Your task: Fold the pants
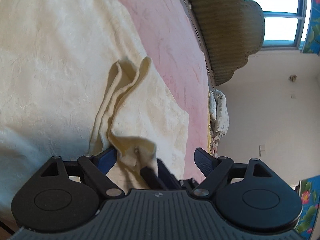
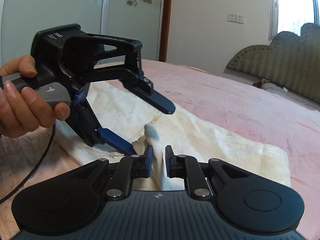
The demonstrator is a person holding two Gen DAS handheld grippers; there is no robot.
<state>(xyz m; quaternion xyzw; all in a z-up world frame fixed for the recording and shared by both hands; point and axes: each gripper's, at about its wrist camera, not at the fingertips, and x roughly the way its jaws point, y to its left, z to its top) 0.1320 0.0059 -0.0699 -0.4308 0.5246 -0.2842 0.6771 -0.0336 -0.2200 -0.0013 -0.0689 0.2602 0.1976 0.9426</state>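
Note:
Cream pants lie spread on a pink blanket. My right gripper is shut on a raised fold of the fabric near its front edge. The left gripper, held by a hand, stands open around that same lifted fold, one finger above it and one below. In the left wrist view the pants fill the left side, with a creased ridge running to the left gripper. Its jaws are wide apart. The pinched bunch and the right gripper's dark fingers sit between them.
An olive padded headboard rises at the far end of the bed, with a window behind it. A black cable hangs from the left gripper's handle. Bare pink blanket stretches beyond the pants.

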